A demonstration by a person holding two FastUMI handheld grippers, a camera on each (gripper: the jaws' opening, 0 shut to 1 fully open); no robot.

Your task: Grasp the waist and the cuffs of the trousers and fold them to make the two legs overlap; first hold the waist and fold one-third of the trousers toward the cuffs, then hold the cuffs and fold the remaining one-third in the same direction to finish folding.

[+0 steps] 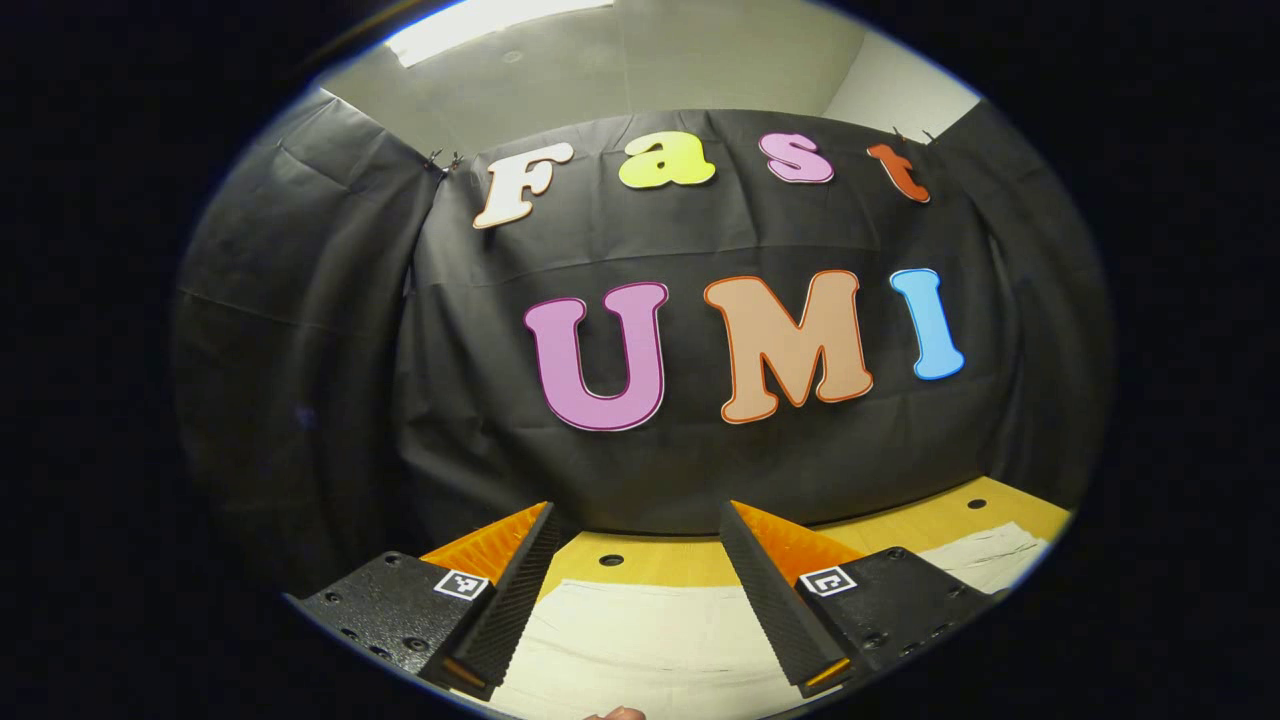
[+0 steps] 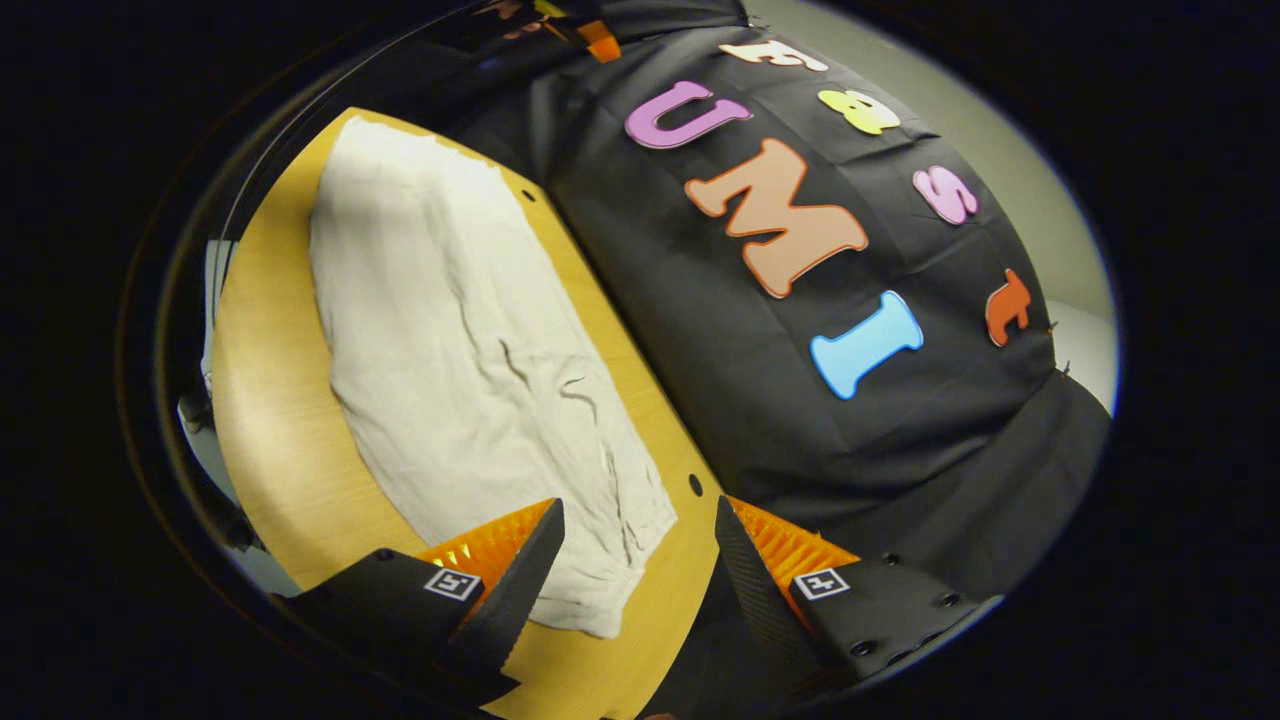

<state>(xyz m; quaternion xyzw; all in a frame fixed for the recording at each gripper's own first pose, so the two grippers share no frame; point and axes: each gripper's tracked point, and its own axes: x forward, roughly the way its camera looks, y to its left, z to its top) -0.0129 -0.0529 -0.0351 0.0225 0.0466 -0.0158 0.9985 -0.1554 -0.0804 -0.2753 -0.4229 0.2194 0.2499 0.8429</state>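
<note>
Trousers (image 2: 470, 370), pale cream, of soft creased cloth, lie flat along a yellow wooden table (image 2: 270, 440) that runs beside the black cloth wall (image 2: 720, 360). In the right gripper view they appear as one long strip, so the two legs look already laid over each other; which end is the waist cannot be told. The right gripper (image 2: 640, 560) hangs above the near end of the strip, fingers spread wide with nothing between them, one finger over the cloth's end and the other over bare table at the wall side. That stance suits a descent onto the hem edge, presumably for the next lengthwise fold. In the left gripper view the left gripper (image 1: 635, 580) is also spread wide and empty, held low and level over the pale cloth (image 1: 640, 640), pointing at the wall; the fabric passes under both fingers and reappears at the right. Judgement: leg overlap done, thirds folds not yet begun. Risk: the thin doubled layers may separate if only the top one is pinched.
</note>
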